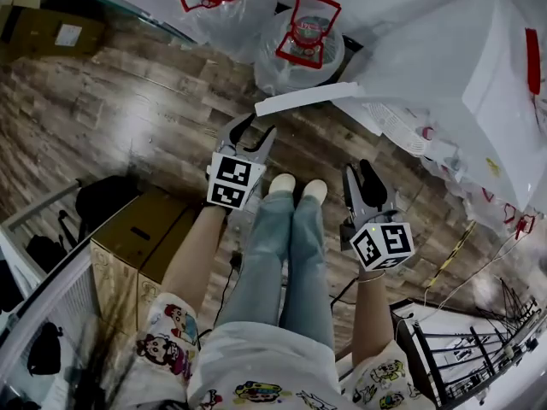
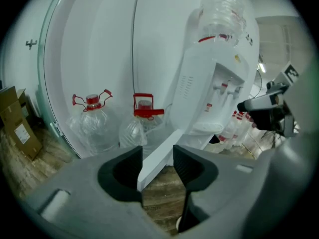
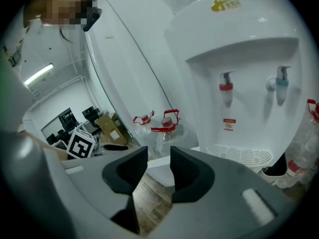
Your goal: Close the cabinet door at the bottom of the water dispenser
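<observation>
1. The left gripper [image 2: 157, 156] has its jaws apart. Its own view shows the free end of the white cabinet door [image 2: 164, 148] lined up in the gap. Whether either jaw touches it cannot be told.
2. The head view shows the same left gripper [image 1: 256, 131] just short of the cabinet door [image 1: 308, 99]. The door stands swung out from the foot of the water dispenser [image 1: 461, 67], over the wood floor [image 1: 128, 118].
3. The right gripper [image 3: 158, 161] has a narrow gap between its jaws with nothing gripped. Only floor boards and a piece of the door [image 3: 159, 173] show through the gap.
4. In the head view the right gripper [image 1: 359, 171] hangs beside the person's legs, apart from the door.
5. Only the right gripper view shows the dispenser's front: a red tap [image 3: 226, 88], a blue tap [image 3: 281, 83] and the drip tray [image 3: 239, 153].
6. Only the left gripper view shows the clear bottle [image 2: 224, 9] on top of the dispenser.
7. Two red-handled water bottles [image 1: 308, 37] stand by the wall behind the door.
8. Cardboard boxes [image 1: 137, 246] at the person's left appear in the head view alone.
</observation>
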### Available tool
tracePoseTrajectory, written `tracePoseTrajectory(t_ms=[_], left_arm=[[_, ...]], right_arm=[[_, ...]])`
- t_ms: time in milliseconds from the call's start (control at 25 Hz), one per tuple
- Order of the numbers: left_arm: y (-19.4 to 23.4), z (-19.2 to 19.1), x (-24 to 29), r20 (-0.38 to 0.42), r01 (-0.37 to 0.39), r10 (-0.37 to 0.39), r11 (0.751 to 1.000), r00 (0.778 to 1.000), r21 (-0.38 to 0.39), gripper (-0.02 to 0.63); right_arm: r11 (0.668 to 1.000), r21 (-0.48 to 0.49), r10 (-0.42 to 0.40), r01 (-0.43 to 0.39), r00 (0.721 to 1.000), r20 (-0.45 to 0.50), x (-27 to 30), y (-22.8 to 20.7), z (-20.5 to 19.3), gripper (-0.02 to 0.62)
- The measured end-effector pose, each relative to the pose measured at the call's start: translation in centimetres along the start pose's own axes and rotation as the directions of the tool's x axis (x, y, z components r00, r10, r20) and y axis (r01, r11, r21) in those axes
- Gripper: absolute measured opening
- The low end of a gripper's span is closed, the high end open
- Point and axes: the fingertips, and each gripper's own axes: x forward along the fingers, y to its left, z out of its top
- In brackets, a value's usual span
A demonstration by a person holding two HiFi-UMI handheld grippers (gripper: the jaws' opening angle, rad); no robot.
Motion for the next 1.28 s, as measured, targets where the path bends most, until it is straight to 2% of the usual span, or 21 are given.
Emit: tracePoseTrajectory(t_ms=[360,640,1040,1280], left_arm=[[2.2,-6.2,6.3,-0.168,0.038,-0.018,0.992,0.986,0.117,0.22],[3.4,-8.3,9.5,-0.258,0.107,-0.052,0.973,0.965,0.204,0.245],[3.9,-11.2,11.8,-0.377,0.207,-0.102,0.946,0.92,0.251,0.242],[4.3,-11.4,12.2,-0.381,0.2,-0.091,0.946,0.92,0.256,0.212]], right_arm=[[0.999,0.005,0.048,-0.048,0.995,-0.089,4.1,-0.1,-4.8,0.137],[0.998,0.015,0.066,-0.064,0.99,-0.121,4.8,-0.5,-6.8,0.137],[0.998,0.051,0.051,-0.045,0.989,-0.137,4.6,-1.7,-9.0,0.137],[0.997,0.066,0.039,-0.03,0.988,-0.15,4.4,-2.3,-10.2,0.137]])
